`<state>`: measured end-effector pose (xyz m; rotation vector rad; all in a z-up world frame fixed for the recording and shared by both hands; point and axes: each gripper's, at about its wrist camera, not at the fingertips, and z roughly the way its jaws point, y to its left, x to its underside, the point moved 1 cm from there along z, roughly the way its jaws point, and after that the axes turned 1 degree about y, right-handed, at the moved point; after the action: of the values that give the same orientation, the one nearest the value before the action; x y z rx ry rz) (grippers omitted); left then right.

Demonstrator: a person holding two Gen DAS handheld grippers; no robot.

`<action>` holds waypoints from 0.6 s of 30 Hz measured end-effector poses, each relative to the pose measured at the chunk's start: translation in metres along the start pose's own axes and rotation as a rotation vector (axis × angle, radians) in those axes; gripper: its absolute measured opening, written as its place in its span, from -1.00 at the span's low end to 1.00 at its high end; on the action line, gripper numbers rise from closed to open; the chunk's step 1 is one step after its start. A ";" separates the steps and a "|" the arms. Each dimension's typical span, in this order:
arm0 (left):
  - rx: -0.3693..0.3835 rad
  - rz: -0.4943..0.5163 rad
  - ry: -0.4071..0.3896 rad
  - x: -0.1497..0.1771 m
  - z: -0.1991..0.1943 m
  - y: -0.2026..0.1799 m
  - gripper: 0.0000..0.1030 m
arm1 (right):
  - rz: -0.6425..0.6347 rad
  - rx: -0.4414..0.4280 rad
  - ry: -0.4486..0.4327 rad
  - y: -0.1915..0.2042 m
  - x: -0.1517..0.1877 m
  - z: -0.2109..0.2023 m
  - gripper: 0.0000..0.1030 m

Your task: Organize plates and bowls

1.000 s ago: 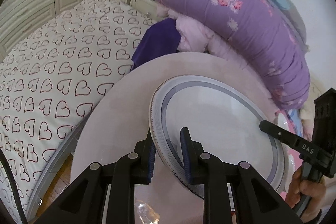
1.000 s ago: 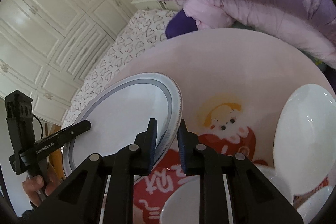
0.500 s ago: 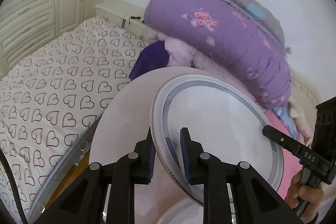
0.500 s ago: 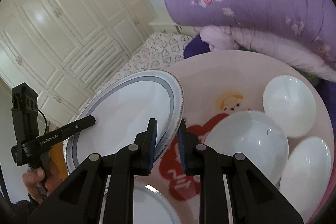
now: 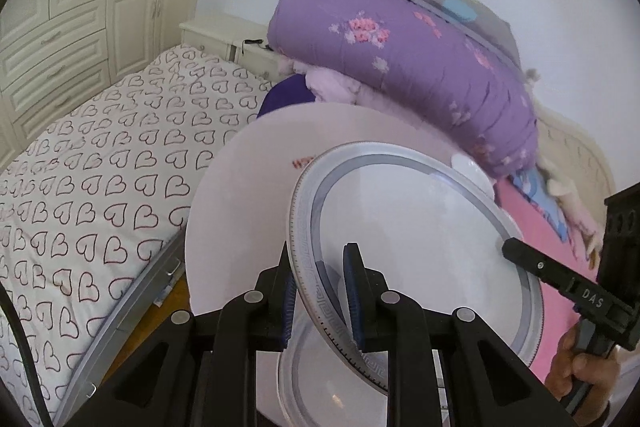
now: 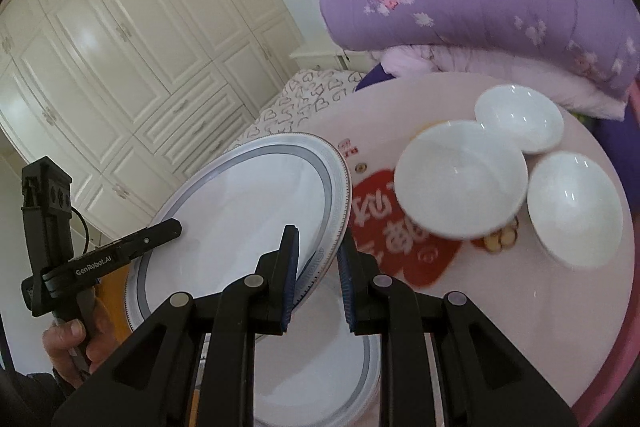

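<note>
- A round, glossy white plate [image 5: 416, 243] with a grey band and a fine key-pattern rim is held tilted above a round pink table [image 5: 240, 211].
- The left gripper [image 5: 320, 291] is pinched on the plate's near rim, one blue-padded finger on each face; the plate spreads from its fingertips toward 1 o'clock in the left wrist view.
- The right gripper [image 6: 318, 277] is clamped on the opposite rim of the same plate [image 6: 240, 223], which extends toward 10 o'clock from its fingertips in the right wrist view.
- Each gripper is seen in the other's view as a black, matte, angular tool gripped by a hand, at the far edge of the plate.
- A second plate [image 6: 320, 359] of the same banded pattern lies flat on the table directly below the held one, at 6 o'clock.
- Three smooth white bowls [image 6: 460, 179] are clustered on the table at 2 o'clock from the right gripper; the largest overlaps the rim of the smaller one behind it, though contact cannot be told.
- A red cartoon print [image 6: 400, 231] is seen on the tabletop between plate and bowls.
- A puffy purple floral quilt [image 5: 400, 59] is piled behind the table, and a heart-patterned bed sheet [image 5: 100, 155] lies at 9 o'clock in the left wrist view.
</note>
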<state>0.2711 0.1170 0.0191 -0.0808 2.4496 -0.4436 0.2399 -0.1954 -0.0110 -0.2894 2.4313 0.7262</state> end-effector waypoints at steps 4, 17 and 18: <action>-0.011 0.010 0.036 0.021 0.001 -0.010 -0.65 | 0.001 0.016 0.003 0.000 0.020 -0.008 -0.62; -0.054 0.003 0.133 0.025 0.042 -0.020 -0.63 | 0.028 0.040 0.085 -0.017 0.066 0.004 -0.62; -0.058 0.001 0.139 0.025 0.047 -0.021 -0.62 | 0.029 0.041 0.097 -0.017 0.070 0.007 -0.61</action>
<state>0.2790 0.0789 -0.0232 -0.0751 2.5993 -0.3888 0.1928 -0.2085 -0.0647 -0.2796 2.5442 0.6886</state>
